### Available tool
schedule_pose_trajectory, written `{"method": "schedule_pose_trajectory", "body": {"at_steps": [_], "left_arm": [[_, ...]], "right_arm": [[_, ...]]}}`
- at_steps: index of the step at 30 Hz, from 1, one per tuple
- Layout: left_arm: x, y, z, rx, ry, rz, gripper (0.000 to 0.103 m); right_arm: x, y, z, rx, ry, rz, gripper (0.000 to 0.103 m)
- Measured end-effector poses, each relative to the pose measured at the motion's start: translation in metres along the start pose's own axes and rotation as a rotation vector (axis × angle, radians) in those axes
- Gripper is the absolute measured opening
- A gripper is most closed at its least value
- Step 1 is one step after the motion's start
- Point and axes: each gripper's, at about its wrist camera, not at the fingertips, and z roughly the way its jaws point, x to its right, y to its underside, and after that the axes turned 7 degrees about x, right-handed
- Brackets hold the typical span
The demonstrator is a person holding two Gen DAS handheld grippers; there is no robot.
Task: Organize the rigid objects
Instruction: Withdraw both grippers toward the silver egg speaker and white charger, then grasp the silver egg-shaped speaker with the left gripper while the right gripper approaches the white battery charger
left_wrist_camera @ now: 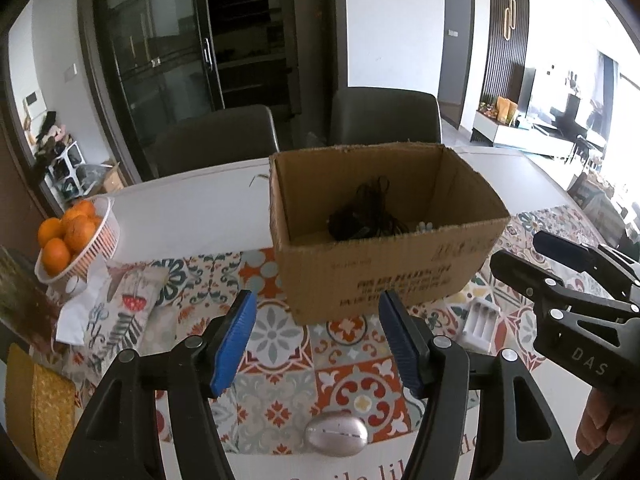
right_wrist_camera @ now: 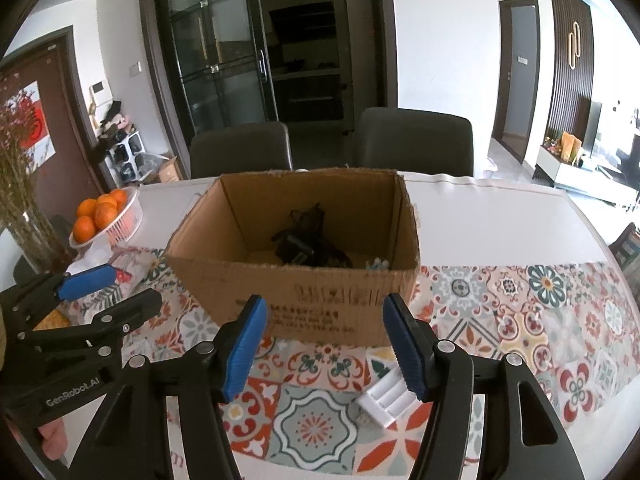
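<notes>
Cardboard box (left_wrist_camera: 380, 240), brown, open-topped and printed with dark lettering on its near wall, stands on the patterned tile-print tablecloth (left_wrist_camera: 276, 332) and serves as the landmark. Inside it, on the floor of the box, lies a black tangle of cable with a dark adapter (right_wrist_camera: 304, 248), and a small pale item sits in the box's near right corner, too small to identify. In front of the box, toward its right end, a white plastic battery holder with ribbed slots (right_wrist_camera: 386, 398) rests on the cloth. Further forward of the box lies a silver oval device with a thin seam (left_wrist_camera: 336, 434). To the box's left sits a white slatted basket (left_wrist_camera: 106, 236) of oranges (left_wrist_camera: 66, 234).

Both tools hover in front of the box with nothing between their blue-padded fingers. The left gripper (left_wrist_camera: 316, 336) has its fingers spread apart and empty; the right gripper (right_wrist_camera: 324, 346) likewise has its fingers parted, just beside the battery holder without gripping it.
</notes>
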Motion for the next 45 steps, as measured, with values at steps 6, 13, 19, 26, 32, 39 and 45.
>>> {"method": "schedule_pose_trajectory", "body": {"at_steps": [6, 13, 19, 26, 32, 39, 45], "left_arm": [[-0.001, 0.022, -0.009, 0.017, 0.017, -0.024, 0.068], [0.001, 0.047, -0.013, 0.011, 0.03, -0.016, 0.069], [0.001, 0.07, -0.012, -0.002, 0.042, -0.034, 0.074], [0.002, 0.101, -0.004, -0.046, 0.047, -0.064, 0.074], [0.0, 0.121, 0.002, -0.061, 0.051, -0.071, 0.074], [-0.003, 0.141, 0.02, -0.105, 0.068, -0.075, 0.075], [0.001, 0.149, 0.034, -0.111, 0.085, -0.042, 0.075]], "right_arm": [[-0.002, 0.022, -0.009, 0.014, 0.011, 0.016, 0.068], [-0.002, 0.047, -0.018, 0.026, 0.062, 0.043, 0.07], [-0.001, 0.067, -0.023, 0.044, 0.113, 0.059, 0.076], [0.004, 0.094, -0.023, 0.031, 0.154, 0.087, 0.08], [0.005, 0.11, -0.024, 0.045, 0.223, 0.106, 0.085], [0.006, 0.122, -0.015, 0.034, 0.243, 0.12, 0.089], [0.011, 0.132, 0.003, -0.02, 0.242, 0.161, 0.089]]}}
